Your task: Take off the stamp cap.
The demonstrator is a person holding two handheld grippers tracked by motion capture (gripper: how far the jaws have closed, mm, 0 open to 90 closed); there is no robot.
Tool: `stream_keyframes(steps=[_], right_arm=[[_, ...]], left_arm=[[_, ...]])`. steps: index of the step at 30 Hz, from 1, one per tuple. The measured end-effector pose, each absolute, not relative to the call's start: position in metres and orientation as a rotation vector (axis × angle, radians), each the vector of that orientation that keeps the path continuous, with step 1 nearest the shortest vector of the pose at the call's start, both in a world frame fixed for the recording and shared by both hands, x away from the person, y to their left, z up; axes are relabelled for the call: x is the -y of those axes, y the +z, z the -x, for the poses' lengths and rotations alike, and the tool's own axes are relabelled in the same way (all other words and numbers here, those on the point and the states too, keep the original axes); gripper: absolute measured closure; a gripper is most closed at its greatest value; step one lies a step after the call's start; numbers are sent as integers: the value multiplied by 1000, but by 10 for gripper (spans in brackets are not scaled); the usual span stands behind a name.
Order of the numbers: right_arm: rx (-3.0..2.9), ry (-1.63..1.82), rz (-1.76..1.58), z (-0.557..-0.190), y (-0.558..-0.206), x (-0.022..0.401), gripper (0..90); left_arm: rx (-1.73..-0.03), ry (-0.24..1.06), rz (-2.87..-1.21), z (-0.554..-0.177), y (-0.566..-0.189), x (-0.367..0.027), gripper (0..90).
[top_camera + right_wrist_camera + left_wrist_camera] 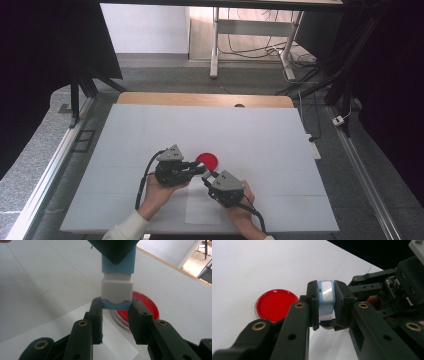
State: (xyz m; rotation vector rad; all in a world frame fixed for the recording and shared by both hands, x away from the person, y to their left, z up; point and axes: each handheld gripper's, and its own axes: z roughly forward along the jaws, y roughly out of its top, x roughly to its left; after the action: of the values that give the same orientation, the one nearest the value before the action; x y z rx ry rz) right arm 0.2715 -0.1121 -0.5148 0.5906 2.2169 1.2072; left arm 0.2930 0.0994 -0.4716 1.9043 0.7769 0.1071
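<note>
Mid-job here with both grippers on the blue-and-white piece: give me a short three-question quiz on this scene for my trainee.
1. True or false: the left gripper is shut on the blue and white block.
2. Which colour is the round dish? A green, B red, C yellow.
3. Which end of the block does the right gripper clamp, the blue-topped end or the end past the white band?

Key: 1 true; 2 B; 3 the end past the white band.

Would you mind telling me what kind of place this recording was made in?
Probably a lab recording bench: a white-covered table framed by dark stands, with loose cables on the floor behind it.
</note>
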Motion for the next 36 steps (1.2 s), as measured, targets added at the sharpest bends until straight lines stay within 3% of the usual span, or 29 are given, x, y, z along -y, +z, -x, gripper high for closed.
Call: stream_keyframes(steps=[7,9,13,36], right_arm=[[-2251,1119,-513,-273,-514,112,656],[-2285,1112,-528,-273,-522,113,656],[-2281,1134,-550,-275,-524,114,655],[-2265,1200,-616,-280,-520,126,653]], left_arm=[[-782,111,-1890,-293,-471,-101,764],[-811,227,-1864,-291,-463,-110,764],[-828,164,-1809,-294,-458,-129,764],[-782,104,-1863,-295,-467,-114,761]])
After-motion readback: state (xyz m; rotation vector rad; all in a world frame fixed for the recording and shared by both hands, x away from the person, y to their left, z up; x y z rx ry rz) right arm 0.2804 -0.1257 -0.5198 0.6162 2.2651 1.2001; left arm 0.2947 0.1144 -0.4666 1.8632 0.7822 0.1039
